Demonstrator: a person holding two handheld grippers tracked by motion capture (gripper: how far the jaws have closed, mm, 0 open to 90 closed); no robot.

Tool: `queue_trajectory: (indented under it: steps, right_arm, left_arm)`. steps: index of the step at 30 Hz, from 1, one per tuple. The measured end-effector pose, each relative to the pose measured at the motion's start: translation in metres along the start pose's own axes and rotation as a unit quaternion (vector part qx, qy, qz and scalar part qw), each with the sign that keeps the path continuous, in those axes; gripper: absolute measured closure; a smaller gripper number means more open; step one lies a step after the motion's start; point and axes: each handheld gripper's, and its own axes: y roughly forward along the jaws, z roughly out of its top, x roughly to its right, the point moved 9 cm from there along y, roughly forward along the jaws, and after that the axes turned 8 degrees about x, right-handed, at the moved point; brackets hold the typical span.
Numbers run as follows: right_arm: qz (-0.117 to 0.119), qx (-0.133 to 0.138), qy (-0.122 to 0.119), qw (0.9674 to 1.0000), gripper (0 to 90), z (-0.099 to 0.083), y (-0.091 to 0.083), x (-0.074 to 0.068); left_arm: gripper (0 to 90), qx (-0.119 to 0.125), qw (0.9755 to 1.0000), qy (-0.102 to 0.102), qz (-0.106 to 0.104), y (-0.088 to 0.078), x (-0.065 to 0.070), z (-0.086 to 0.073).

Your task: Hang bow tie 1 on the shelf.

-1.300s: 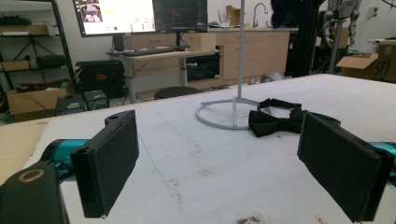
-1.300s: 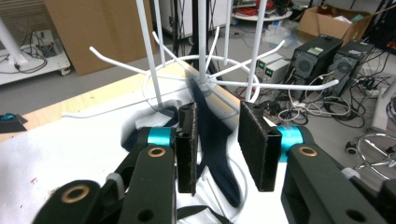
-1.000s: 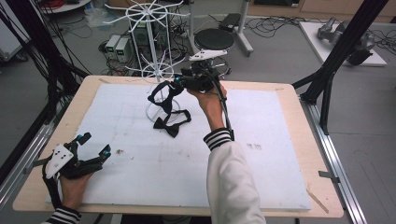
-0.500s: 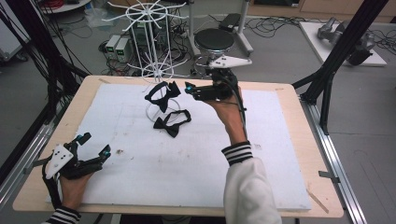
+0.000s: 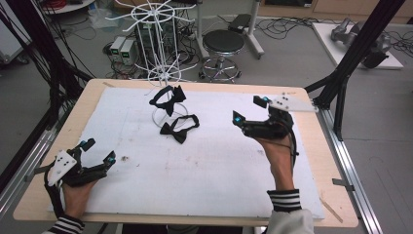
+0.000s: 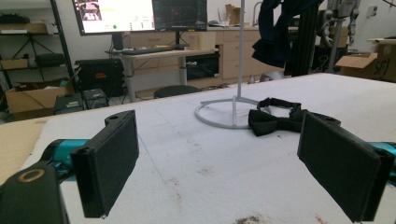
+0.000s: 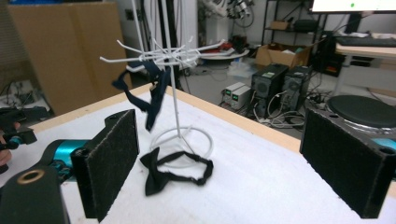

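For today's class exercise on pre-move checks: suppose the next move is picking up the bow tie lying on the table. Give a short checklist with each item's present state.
1. Right tool open: ok.
2. Right tool holding nothing: ok.
3. Lying bow tie unobstructed on the white mat: ok.
4. Its strap clear of the rack base: not ok, it lies across the ring.
5. Other bow tie hanging on the white rack: ok.
6. Left tool parked away, open: ok.

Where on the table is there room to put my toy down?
The white mat is bare between the left gripper and right gripper. It is crowded at the far side, where the white wire rack holds one black bow tie, with another bow tie lying beside its ring base.
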Motion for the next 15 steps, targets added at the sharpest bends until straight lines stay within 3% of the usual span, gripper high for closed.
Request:
queue_trajectory:
  steps: [8, 15]
  right_arm:
    - [-0.030, 0.018, 0.013, 0.9993, 11.2, -0.041, -0.037, 0.010]
    - [-0.047, 0.029, 0.015, 0.9984, 11.2, -0.065, -0.053, 0.017]
  left_arm:
    - [13.0, 0.003, 1.0000, -0.005, 0.004, 0.000, -0.001, 0.000]
    - [13.1, 0.005, 1.0000, -0.004, 0.004, -0.001, -0.001, 0.001]
